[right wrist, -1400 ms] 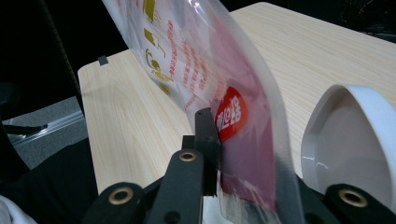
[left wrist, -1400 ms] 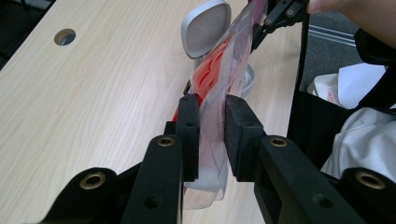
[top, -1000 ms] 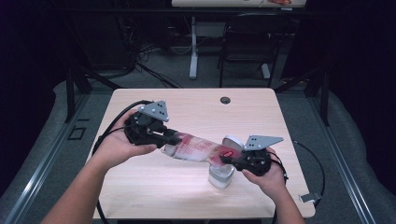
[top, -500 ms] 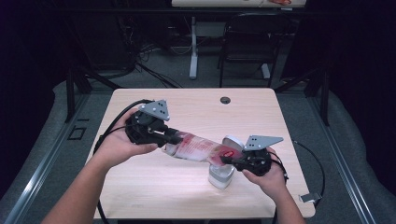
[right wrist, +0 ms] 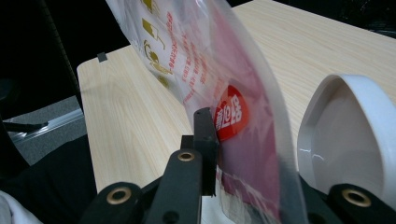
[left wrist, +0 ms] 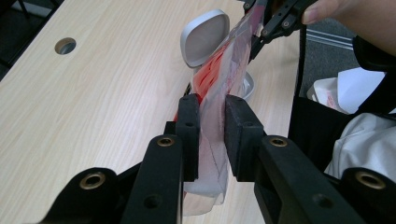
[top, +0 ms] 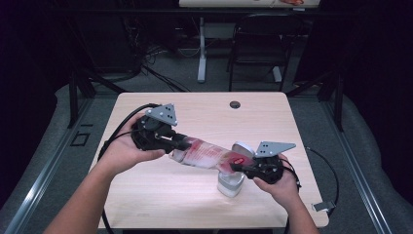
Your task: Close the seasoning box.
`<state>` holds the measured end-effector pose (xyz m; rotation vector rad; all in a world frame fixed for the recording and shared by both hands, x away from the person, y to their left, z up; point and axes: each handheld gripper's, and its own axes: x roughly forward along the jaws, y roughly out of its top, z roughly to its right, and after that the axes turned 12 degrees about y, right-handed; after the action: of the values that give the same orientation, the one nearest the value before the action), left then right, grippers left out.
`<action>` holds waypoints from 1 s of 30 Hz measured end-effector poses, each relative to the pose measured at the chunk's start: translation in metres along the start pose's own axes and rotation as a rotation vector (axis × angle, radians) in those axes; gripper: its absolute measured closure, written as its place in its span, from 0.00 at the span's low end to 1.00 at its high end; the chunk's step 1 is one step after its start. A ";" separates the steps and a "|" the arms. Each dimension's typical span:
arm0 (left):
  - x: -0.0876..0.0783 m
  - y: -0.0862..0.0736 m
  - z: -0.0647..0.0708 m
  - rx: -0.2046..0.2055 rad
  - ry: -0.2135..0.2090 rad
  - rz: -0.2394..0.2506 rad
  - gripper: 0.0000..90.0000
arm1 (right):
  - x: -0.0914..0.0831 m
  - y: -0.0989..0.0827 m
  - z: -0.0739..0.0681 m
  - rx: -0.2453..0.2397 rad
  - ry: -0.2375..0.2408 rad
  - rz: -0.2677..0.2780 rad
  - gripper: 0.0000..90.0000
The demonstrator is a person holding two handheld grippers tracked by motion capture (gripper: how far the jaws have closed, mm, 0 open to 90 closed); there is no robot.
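Observation:
A clear plastic bag with red print (top: 207, 154) hangs stretched above the table between both grippers. My left gripper (top: 179, 144) is shut on the bag's left end; in the left gripper view the bag (left wrist: 219, 98) runs away from the closed jaws. My right gripper (top: 237, 165) is shut on the right end, and its view shows the bag (right wrist: 219, 88) with a red label pressed against one jaw. A white bin-like container with an open flip lid (top: 233, 179) stands on the table just under the bag's right end, seen as the container (left wrist: 205, 32) and the container (right wrist: 350, 140).
The light wooden table (top: 195, 112) has a round cable hole (top: 235, 104) near its far edge. Cables trail from both grippers over the table's sides. A chair (top: 258, 44) and a desk leg (top: 201, 48) stand on the floor beyond.

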<state>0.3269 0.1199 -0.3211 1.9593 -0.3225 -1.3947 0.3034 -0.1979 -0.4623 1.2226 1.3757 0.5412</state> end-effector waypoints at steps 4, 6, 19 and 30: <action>0.000 0.000 0.000 0.000 0.000 0.001 0.86 | 0.000 0.000 0.000 0.001 0.001 0.002 0.96; 0.000 0.000 0.000 0.000 0.000 0.000 0.86 | 0.000 0.000 0.000 0.000 0.000 0.000 0.96; 0.000 0.000 0.000 -0.002 0.000 0.004 0.86 | 0.000 0.000 0.000 0.002 -0.001 0.000 0.96; 0.000 0.001 0.000 0.006 -0.002 0.009 0.86 | 0.000 -0.001 0.001 0.004 0.001 0.000 0.96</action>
<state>0.3275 0.1188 -0.3206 1.9591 -0.3358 -1.3918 0.3043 -0.1988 -0.4637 1.2255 1.3782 0.5392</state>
